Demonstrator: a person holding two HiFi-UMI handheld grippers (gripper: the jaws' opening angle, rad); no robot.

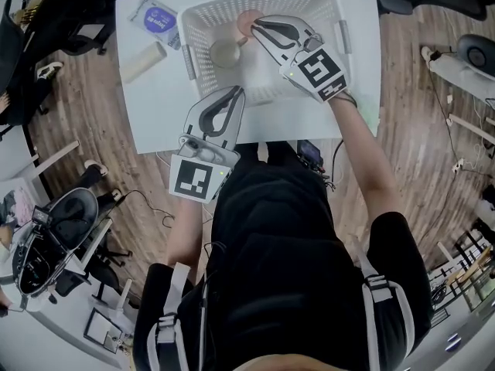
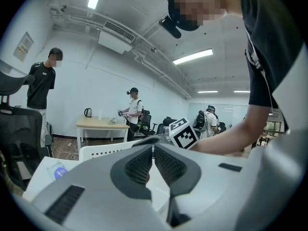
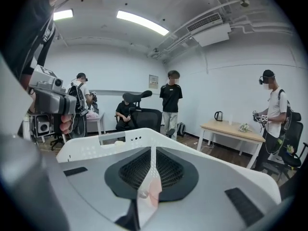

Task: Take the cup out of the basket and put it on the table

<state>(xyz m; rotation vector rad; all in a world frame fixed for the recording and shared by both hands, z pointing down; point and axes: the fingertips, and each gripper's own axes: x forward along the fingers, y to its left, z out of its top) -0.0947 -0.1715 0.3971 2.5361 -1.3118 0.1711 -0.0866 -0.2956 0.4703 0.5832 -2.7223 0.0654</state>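
Possibly wipes packet [image 1: 155, 15], blue label unreadable

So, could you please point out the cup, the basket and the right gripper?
cup [image 1: 224, 53]: head view, on its pale inside.
basket [image 1: 216, 8]: head view, on its far wall.
right gripper [image 1: 255, 24]: head view, between its shut fingertips.

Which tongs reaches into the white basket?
The right tongs, tips inside the white perforated plastic basket; the left tongs hangs at its near rim.
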